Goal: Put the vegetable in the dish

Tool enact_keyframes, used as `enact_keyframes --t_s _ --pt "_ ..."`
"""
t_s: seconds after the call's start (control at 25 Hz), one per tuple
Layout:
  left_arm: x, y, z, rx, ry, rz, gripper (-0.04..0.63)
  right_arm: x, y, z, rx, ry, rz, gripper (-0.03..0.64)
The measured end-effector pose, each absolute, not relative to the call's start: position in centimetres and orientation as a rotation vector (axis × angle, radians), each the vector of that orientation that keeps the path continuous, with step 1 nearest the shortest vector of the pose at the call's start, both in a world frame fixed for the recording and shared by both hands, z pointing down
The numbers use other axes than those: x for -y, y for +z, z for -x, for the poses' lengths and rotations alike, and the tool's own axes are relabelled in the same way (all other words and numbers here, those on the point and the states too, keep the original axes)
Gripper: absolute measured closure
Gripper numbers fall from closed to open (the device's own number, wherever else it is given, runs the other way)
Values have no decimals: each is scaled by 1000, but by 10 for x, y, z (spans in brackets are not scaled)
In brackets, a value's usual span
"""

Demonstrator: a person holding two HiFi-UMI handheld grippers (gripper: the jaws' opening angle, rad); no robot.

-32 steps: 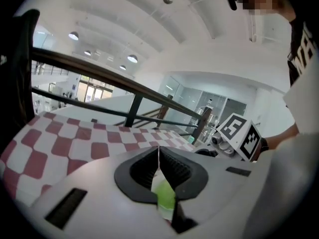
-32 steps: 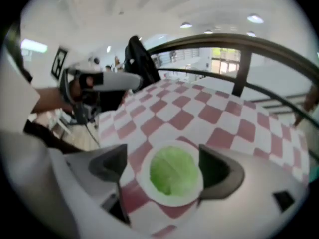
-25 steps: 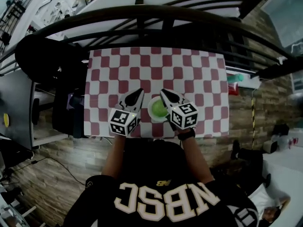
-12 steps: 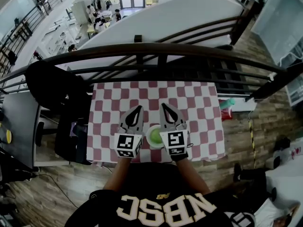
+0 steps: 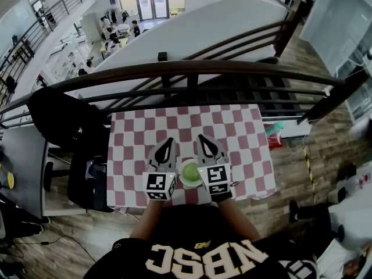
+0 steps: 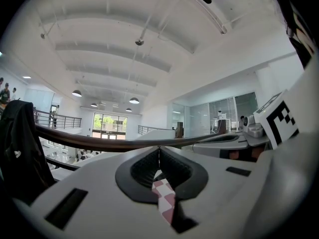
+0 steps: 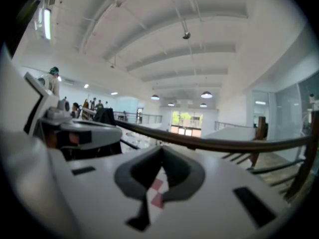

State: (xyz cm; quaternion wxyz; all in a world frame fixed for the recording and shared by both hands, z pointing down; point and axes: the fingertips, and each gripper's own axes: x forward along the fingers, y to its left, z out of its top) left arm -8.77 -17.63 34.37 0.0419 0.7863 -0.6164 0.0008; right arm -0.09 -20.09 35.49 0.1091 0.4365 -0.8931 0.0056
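The left gripper [image 5: 170,140] and right gripper [image 5: 201,137] hang over the six o'clock edge of the checked tablecloth [image 5: 244,127], each with jaws pressed together on nothing. Between them sits the white dish [image 5: 182,178], the green vegetable [image 5: 190,170] inside it. At twelve o'clock runs a dark railing [image 5: 232,68].

The green vegetable [image 5: 190,170] in the white dish [image 5: 182,179] is too small to tell what kind it is, maybe something round, the dish's right side is tucked behind the right gripper [image 5: 201,137], and the blurry right gripper view shows only a sliver of checked cloth [image 7: 156,193].
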Motion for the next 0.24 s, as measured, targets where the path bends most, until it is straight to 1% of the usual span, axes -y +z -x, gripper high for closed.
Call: enact_keyframes --t_s 0.24 --pt "164 355 90 1864 14 -2398 577 184 367 13 2624 59 -1250 601"
